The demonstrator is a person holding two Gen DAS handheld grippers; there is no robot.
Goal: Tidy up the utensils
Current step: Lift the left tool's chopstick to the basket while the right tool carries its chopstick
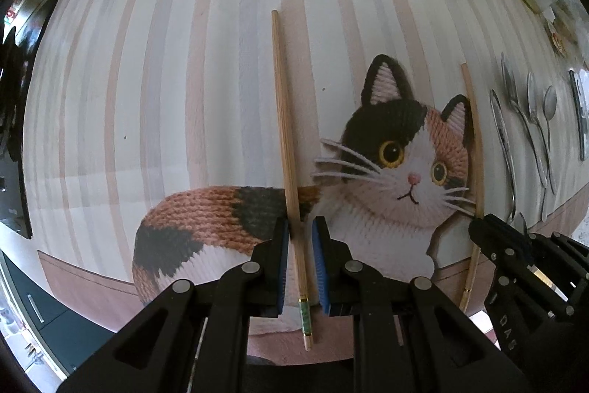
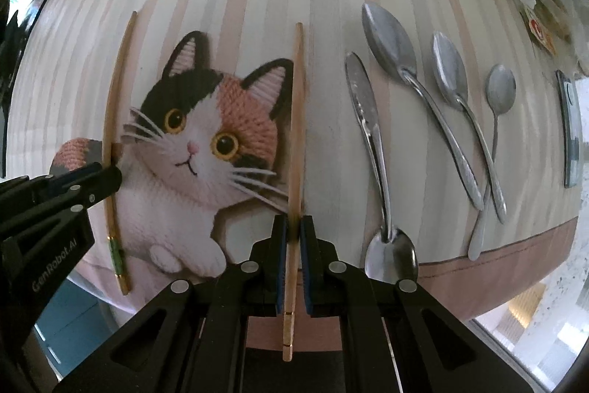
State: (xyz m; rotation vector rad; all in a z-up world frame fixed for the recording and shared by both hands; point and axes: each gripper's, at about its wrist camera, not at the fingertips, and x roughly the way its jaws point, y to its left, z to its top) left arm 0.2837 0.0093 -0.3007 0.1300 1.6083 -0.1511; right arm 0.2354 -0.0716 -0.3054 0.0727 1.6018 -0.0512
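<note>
Left gripper (image 1: pixel 300 227) jaws apart, green-banded wooden chopstick (image 1: pixel 285 135) loose between; right gripper (image 2: pixel 293 227) clamped on plain wooden chopstick (image 2: pixel 296 135). Pairing step; next, slide together.

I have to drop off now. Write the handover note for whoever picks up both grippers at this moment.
Left gripper: pads straddle the green-banded chopstick with a small gap; it looks released on the cat-print mat.
Right gripper: shut on the second chopstick, parallel to the first, across the cat's head.
Done: the spoons lie roughly side by side to the right, two handles crossing, with one reversed spoon nearest the right gripper.
Left: set the chopsticks together as a pair; probably straighten the crossed and reversed spoons. Flat metal piece at far right, not identifiable.
</note>
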